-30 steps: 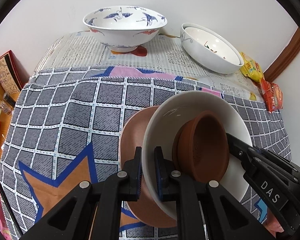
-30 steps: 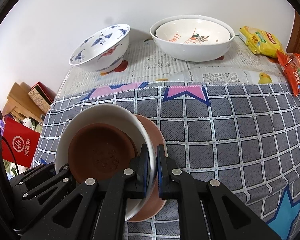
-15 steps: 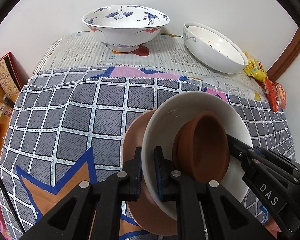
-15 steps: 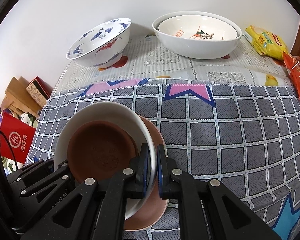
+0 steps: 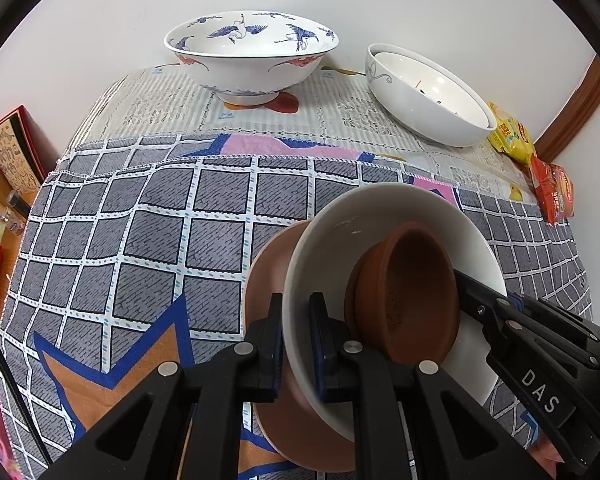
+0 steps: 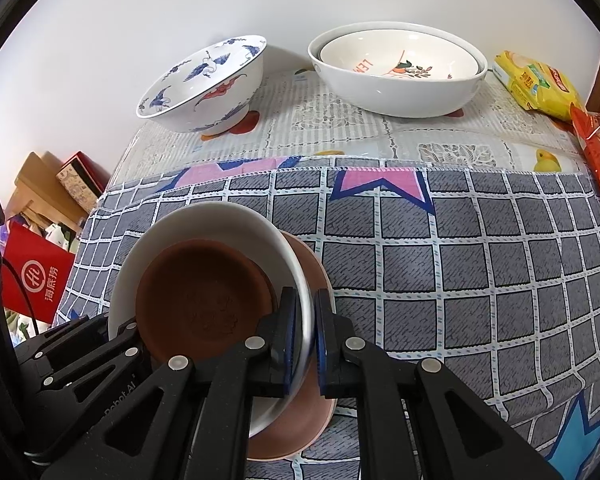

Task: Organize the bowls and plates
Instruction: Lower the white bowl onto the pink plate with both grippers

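A white bowl point(image 5: 340, 240) point(image 6: 204, 220) with a small brown dish point(image 5: 412, 288) point(image 6: 204, 304) inside it hangs tilted over the grey checked cloth point(image 5: 140, 240). My left gripper point(image 5: 298, 340) is shut on the bowl's left rim, one finger inside and one outside. My right gripper point(image 6: 304, 332) is shut on the opposite rim in the same way. A pink-brown plate point(image 5: 268, 264) point(image 6: 292, 432) lies right under the bowl, outside both grips; whether it touches the bowl I cannot tell.
At the back by the wall stand a blue crane-patterned bowl point(image 5: 252, 64) point(image 6: 204, 92) and two nested white bowls point(image 5: 428, 100) point(image 6: 396, 88). Yellow point(image 6: 540, 84) and red point(image 6: 596, 148) snack packets lie at the far right edge. Boxes and a red bag point(image 6: 36, 276) sit off the left edge.
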